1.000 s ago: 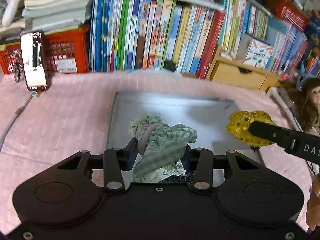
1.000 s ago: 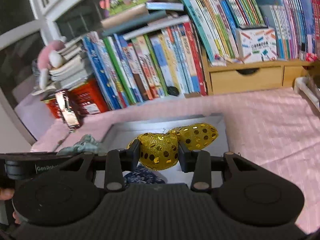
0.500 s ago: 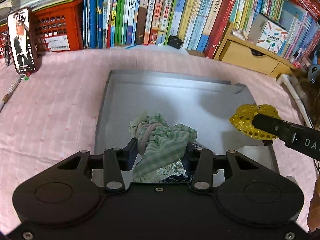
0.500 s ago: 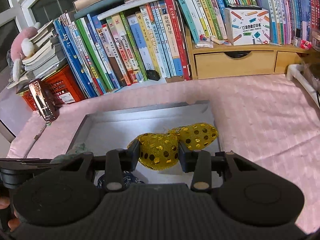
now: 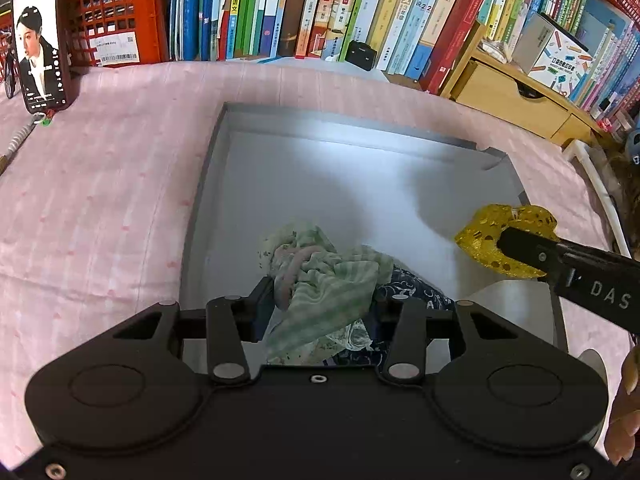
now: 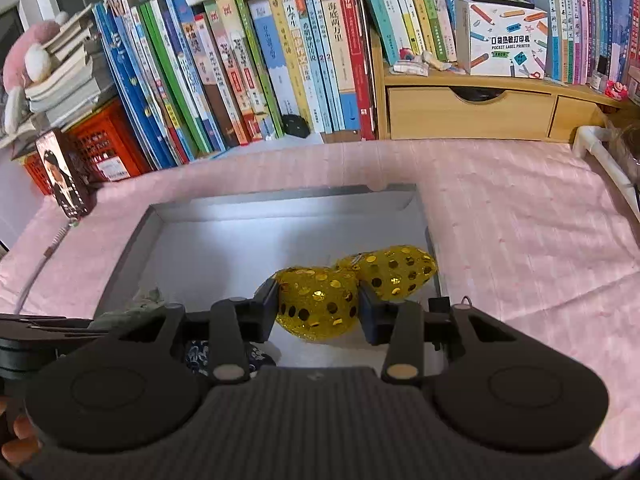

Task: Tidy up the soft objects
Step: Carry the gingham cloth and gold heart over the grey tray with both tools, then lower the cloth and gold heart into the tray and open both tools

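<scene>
1. One shallow grey tray is seen lying on a worktop covered with a pink cloth; its white floor is largely bare toward the far wall.
2. Inside the tray, at the near edge, a dark blue patterned fabric piece is seen, partly hidden behind the left tongs.
3. A bundle of green checked cloth with a pinkish strip folded into it is gripped by the left tongs — the jaws are narrowly set and pressed against both sides of it, over the near part of the tray.
4. A gold sequinned soft piece, made of two rounded lobes, is clamped between the jaws of the right tongs; one lobe is squeezed by the pads, the other sticks out beyond them. It is held over the tray's right side, near the right wall.
5. Whether either held item touches the tray floor cannot be told.
6. Behind the tray, a row of upright books, a red crate and a wooden drawer unit are lined up — a phone is propped at the left.
</scene>
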`<state>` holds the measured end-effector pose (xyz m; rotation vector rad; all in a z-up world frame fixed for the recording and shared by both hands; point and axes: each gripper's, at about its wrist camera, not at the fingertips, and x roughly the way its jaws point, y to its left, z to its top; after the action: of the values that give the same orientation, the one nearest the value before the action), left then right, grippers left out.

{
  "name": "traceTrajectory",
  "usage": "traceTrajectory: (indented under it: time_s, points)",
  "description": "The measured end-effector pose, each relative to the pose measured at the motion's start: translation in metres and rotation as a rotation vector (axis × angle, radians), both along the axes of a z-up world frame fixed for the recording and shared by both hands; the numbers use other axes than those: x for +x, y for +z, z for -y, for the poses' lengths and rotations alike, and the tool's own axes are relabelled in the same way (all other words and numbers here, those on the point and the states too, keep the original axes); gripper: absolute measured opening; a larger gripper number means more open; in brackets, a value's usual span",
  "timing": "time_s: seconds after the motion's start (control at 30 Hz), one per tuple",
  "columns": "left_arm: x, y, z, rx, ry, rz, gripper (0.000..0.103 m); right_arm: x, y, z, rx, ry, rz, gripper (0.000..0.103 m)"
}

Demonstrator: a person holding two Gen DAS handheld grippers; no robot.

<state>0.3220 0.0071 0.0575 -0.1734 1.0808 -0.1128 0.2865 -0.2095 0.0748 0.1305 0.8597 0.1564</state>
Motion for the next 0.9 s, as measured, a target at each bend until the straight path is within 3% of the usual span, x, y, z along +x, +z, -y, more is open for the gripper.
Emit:
traceTrajectory:
  time_s: [0.53, 0.77, 0.9]
  points:
    - [0.0, -0.004, -0.006, -0.032, 0.01, -0.001, 0.047, 0.003, -0.01, -0.013, -0.065, 0.024, -0.037, 0.049]
    - [-0.001, -0.004, -0.006, -0.048, 0.014, -0.001, 0.059, 0.005, -0.015, -0.012, -0.061, 0.018, -0.055, 0.05]
    - [-0.002, 0.001, -0.01, -0.086, 0.025, -0.009, 0.067, 0.004, -0.014, -0.01, -0.055, 0.009, -0.053, 0.064]
